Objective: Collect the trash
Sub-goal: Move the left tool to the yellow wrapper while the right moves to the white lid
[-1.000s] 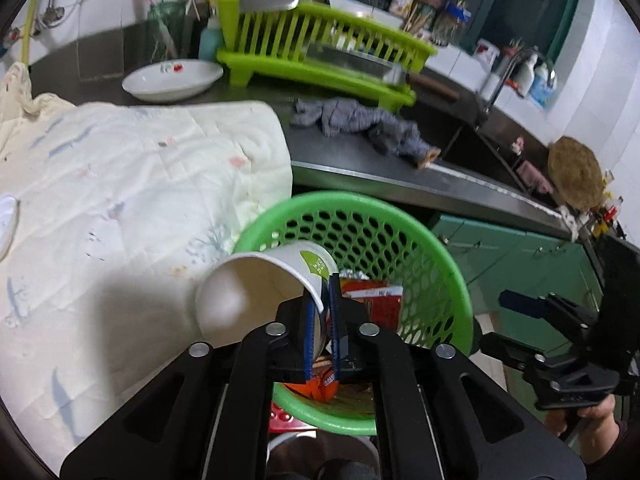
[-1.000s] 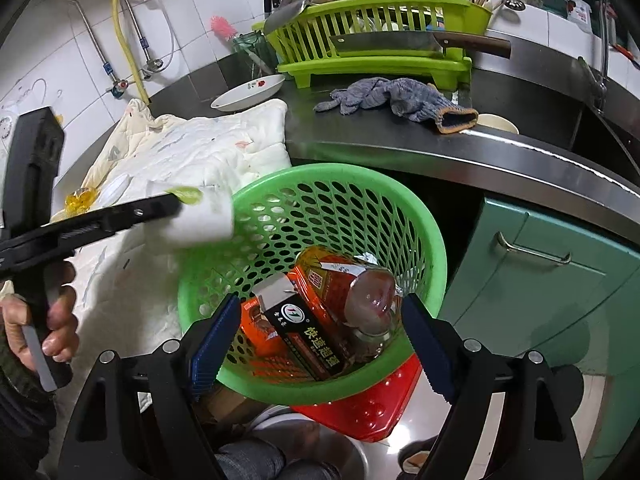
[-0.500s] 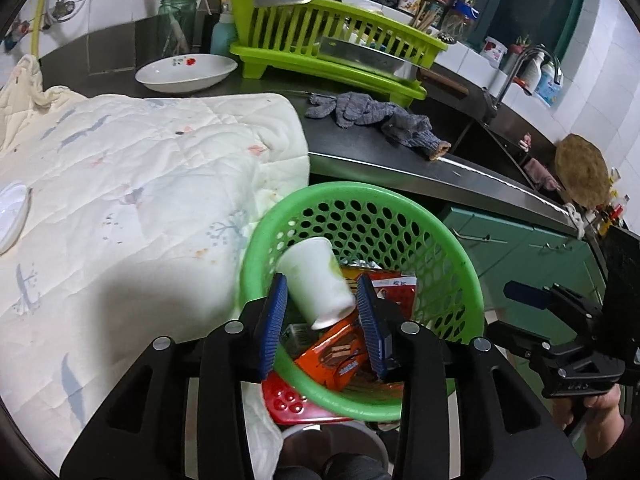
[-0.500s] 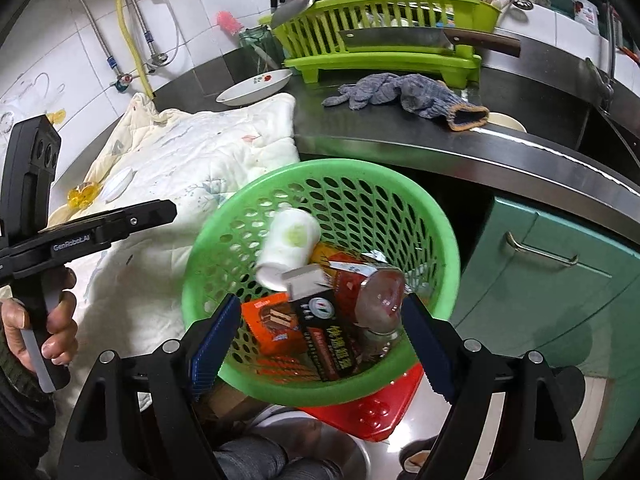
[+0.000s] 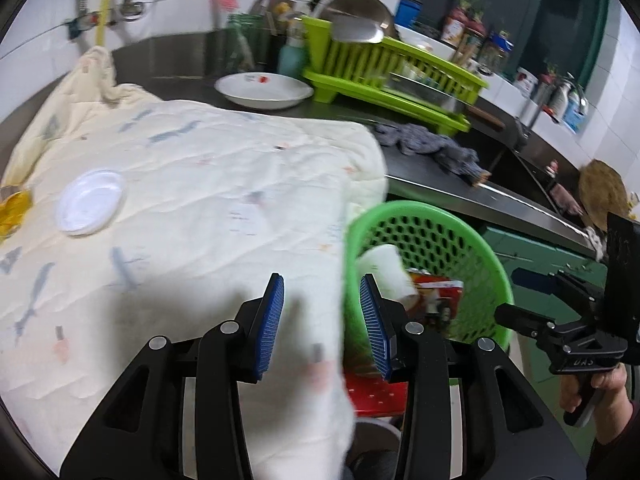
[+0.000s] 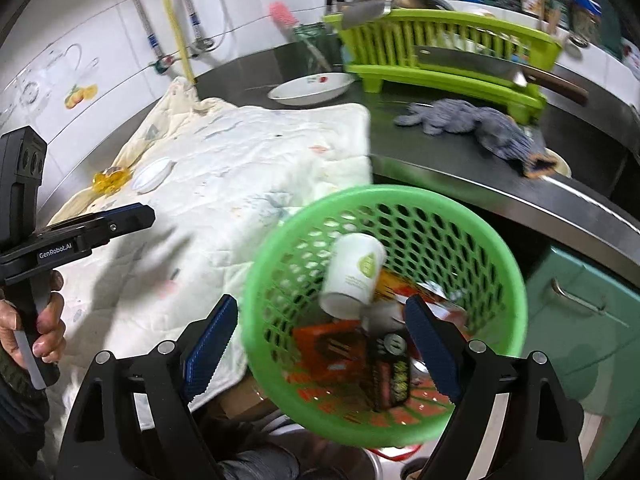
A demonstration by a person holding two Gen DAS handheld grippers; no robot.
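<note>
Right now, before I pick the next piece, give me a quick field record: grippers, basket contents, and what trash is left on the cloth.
left gripper: open, empty, above the cloth edge beside the basket
right gripper: open, empty, over the basket's near rim
green basket: holds a paper cup lying tilted, an orange box, other wrappers
cream cloth: spread over the counter
left on cloth: white plastic lid, yellow wrapper beside it
nearest to lid: left gripper
</note>
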